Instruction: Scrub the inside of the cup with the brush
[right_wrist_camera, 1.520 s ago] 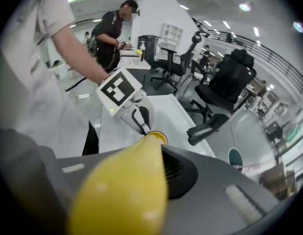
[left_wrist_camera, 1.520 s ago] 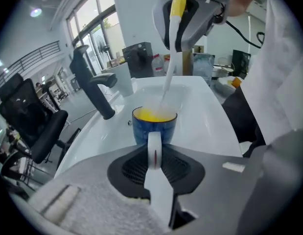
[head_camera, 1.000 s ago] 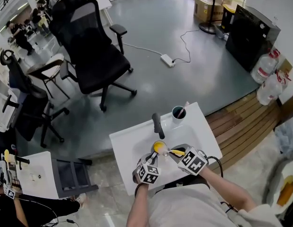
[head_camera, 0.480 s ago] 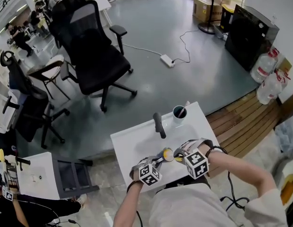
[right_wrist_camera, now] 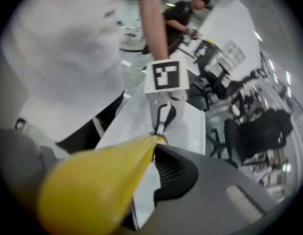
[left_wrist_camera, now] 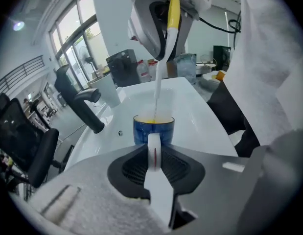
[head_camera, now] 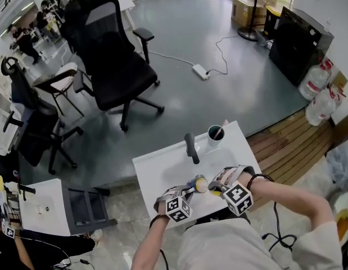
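A blue cup (left_wrist_camera: pixel 153 129) with a yellow inside (head_camera: pixel 200 183) is held by its white handle (left_wrist_camera: pixel 154 153) in my left gripper (left_wrist_camera: pixel 154 156), which is shut on that handle, over the white sink (head_camera: pixel 162 170) near its front edge. My right gripper (head_camera: pixel 220 187) is shut on the yellow handle of the brush (right_wrist_camera: pixel 95 180). The brush's thin white stem (left_wrist_camera: pixel 156 84) runs down from the right gripper (left_wrist_camera: pixel 161 26) into the cup's mouth. The brush head is hidden inside the cup. In the right gripper view the left gripper's marker cube (right_wrist_camera: pixel 166 75) sits just beyond the brush tip.
A black faucet (head_camera: pixel 189 147) stands at the sink's back, beside a dark holder cup (head_camera: pixel 214 134) with a utensil in it. Black office chairs (head_camera: pixel 114 66), a power strip (head_camera: pixel 199 71) with cable, water jugs (head_camera: pixel 320 103) and a wooden platform (head_camera: pixel 289 145) surround the sink.
Both grippers, cup and brush have shifted from the basin's middle toward its front edge, and the right forearm has swung out to the right. Little has moved in the last half second.
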Available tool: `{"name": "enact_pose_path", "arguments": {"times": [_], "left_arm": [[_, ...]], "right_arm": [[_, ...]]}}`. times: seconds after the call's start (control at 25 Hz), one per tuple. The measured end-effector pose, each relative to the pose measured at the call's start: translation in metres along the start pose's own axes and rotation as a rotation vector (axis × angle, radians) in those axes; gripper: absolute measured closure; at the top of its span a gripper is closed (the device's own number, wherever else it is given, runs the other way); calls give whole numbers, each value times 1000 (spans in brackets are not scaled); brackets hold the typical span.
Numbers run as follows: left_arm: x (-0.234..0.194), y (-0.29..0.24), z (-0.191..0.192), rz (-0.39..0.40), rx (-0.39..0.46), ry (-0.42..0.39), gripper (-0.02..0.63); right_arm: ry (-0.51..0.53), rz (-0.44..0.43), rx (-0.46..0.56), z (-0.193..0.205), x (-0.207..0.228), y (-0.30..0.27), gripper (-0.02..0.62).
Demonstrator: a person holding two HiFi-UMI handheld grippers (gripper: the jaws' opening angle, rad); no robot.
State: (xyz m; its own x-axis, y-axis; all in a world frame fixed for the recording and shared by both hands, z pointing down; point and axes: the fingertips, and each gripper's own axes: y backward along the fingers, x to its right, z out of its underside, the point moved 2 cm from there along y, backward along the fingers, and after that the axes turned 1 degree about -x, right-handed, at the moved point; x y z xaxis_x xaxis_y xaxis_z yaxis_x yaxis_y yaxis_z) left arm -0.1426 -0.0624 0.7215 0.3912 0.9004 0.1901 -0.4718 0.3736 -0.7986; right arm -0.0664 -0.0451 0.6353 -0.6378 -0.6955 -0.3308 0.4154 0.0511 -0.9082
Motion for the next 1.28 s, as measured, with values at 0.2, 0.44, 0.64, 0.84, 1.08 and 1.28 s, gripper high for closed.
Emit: {"name": "enact_pose_path", "arguments": {"times": [0.2, 0.44, 0.64, 0.84, 1.08, 1.28], "left_arm": [[-7, -1, 1, -67, -17, 67, 548], [-19, -9, 6, -149, -9, 219, 548], [-27, -11, 14, -230, -11, 362, 548], [-23, -18, 12, -206, 15, 437, 546], [-11, -18, 14, -51, 22, 280, 546], [-2, -12, 10, 49, -8, 18, 546]], "right_arm": [[-520, 43, 74, -2, 23, 2, 554], [-1118, 149, 223, 19, 53, 3, 552], [-1599, 282, 377, 45, 57, -2, 552], [-1513, 333, 420, 35, 57, -5, 547], [-679, 105, 140, 7, 19, -20, 551], [-291, -8, 50, 5, -11, -19, 545]]}}
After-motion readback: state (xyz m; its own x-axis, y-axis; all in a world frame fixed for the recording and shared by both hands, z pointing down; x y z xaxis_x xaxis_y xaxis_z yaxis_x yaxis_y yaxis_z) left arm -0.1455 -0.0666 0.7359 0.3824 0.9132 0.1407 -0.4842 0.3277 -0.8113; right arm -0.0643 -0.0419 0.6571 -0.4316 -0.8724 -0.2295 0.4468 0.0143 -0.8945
